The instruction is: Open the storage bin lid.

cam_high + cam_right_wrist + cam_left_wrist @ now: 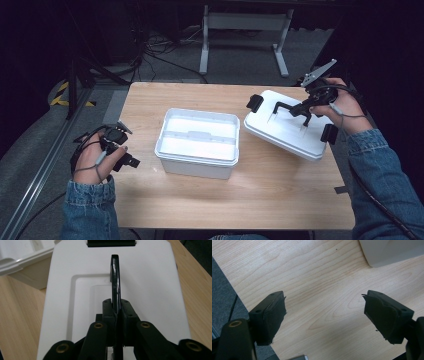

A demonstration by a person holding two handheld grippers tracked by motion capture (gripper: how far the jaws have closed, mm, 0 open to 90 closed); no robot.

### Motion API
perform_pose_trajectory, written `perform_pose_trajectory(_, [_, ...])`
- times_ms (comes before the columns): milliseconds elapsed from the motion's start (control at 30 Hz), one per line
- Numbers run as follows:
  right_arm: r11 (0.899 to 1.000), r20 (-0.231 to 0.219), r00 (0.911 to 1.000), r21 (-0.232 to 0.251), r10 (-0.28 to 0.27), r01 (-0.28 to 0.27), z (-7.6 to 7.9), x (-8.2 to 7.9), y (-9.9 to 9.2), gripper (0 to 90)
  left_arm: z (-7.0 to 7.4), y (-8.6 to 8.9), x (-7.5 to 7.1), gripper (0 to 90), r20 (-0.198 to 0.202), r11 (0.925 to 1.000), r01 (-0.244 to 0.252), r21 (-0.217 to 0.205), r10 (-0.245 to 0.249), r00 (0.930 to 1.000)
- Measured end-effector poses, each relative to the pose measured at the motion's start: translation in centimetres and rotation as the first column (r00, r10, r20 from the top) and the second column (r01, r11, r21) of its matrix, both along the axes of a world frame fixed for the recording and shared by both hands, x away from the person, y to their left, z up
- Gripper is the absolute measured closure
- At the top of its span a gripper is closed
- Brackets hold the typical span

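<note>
An open white plastic box (197, 142) stands mid-table, its inside bare. To its right lies the white lid (287, 131), tilted, with black latches at both ends and a black handle (291, 107) on top. My right gripper (306, 113) is shut on that handle; in the right gripper view the black handle (115, 277) runs up from between the pressed jaws over the lid (150, 290). At the table's left edge my left gripper (125, 156) is open, its fingers (272, 315) wide apart over bare wood, holding nothing. A corner of the box (387, 252) shows beyond them.
The wooden table (150, 200) has free room in front and at the left. Beyond its far edge are a grey floor, cables and a white table frame (245, 30). A yellow-black floor marking (62, 95) lies at the left.
</note>
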State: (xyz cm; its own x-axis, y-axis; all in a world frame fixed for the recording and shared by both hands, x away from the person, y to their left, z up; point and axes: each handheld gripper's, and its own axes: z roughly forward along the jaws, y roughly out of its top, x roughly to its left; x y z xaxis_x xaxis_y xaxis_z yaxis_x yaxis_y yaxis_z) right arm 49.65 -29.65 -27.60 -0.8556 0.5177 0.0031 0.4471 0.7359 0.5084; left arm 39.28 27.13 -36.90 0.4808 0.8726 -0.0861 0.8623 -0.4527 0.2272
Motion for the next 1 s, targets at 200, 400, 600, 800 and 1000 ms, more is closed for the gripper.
perform_pose_trajectory(200, [1.000,-0.012,0.9998,-0.005,-0.013,0.013,-2.3,0.8,-0.6,84.4,-0.1,-0.1,0.1,18.4,-0.001,1.0000,0.002,0.006,-0.002,1.0000])
perform_pose_trajectory(400, [0.999,-0.010,0.9993,0.003,-0.035,0.035,-4.2,1.3,-1.0,84.4,-0.1,-0.1,0.1,18.3,0.000,1.0000,-0.003,0.002,0.003,1.0000])
perform_pose_trajectory(600, [0.998,-0.020,0.9983,0.005,-0.055,0.055,-6.2,1.8,-1.5,84.4,-0.1,-0.1,0.1,18.3,0.000,1.0000,0.007,0.006,-0.007,1.0000])
perform_pose_trajectory(800, [0.996,-0.044,0.9956,0.012,-0.083,0.084,-8.1,2.4,-1.9,84.4,-0.2,-0.1,0.1,18.3,0.001,0.9999,0.010,0.004,-0.010,0.9999])
perform_pose_trajectory(1000, [0.995,-0.067,0.9929,0.018,-0.098,0.099,-9.7,2.8,-2.1,84.4,-0.2,-0.1,0.1,18.3,-0.009,1.0000,0.006,0.000,-0.006,0.9999])
